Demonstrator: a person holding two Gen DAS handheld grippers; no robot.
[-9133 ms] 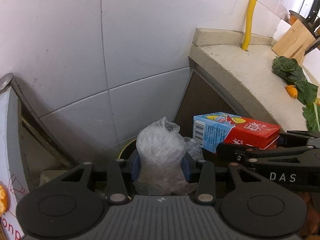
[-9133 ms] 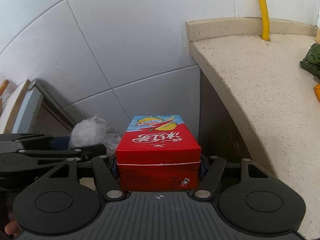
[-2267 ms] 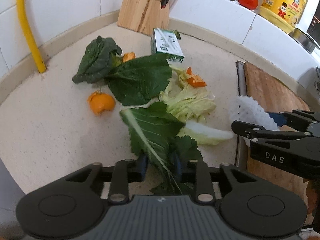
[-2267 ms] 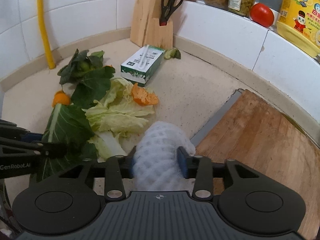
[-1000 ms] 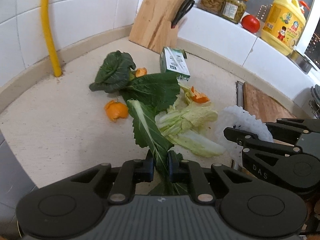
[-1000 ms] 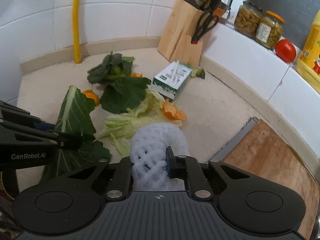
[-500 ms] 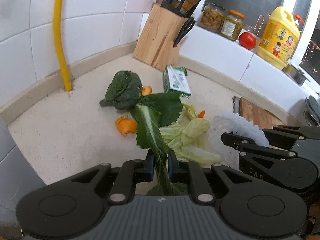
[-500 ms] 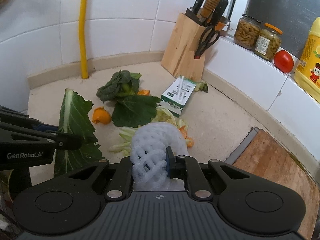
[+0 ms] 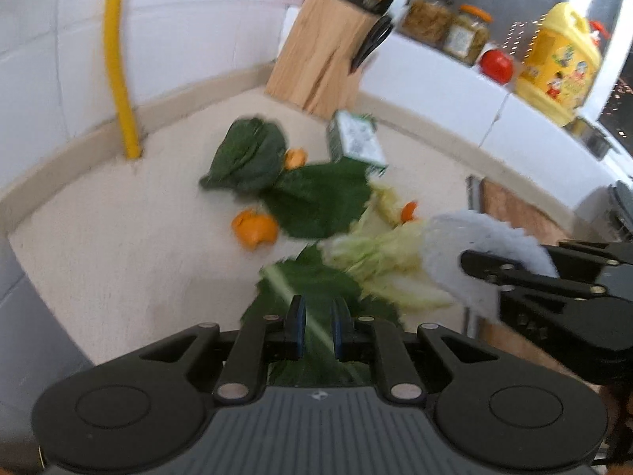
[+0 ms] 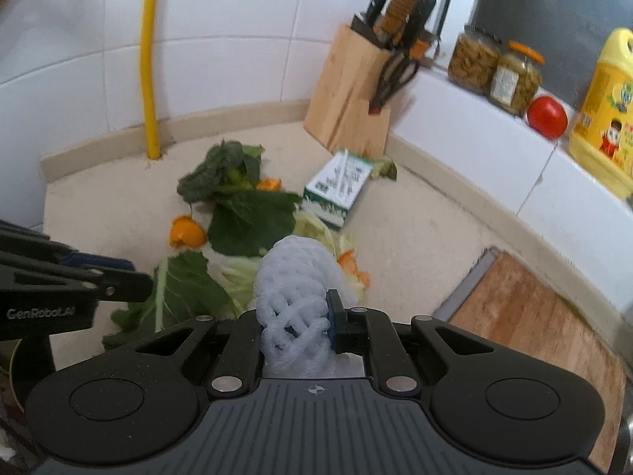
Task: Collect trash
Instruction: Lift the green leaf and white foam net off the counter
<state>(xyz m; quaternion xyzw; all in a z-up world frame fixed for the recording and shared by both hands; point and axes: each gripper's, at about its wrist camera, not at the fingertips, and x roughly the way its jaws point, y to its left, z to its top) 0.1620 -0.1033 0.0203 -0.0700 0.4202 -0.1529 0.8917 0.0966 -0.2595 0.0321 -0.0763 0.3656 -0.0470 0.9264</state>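
Now that both loads are lifted clear of the table (image 10: 415, 237), the green leaf (image 9: 316, 297) is held by the left gripper (image 9: 318, 326) and the foam net (image 10: 294, 277) by the right gripper (image 10: 294, 326), above the remaining scraps (image 10: 253, 217); disposal is judged next.

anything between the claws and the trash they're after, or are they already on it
Nothing stands between. The left claw is shut on the green leaf, and the right claw is shut on the white foam net.
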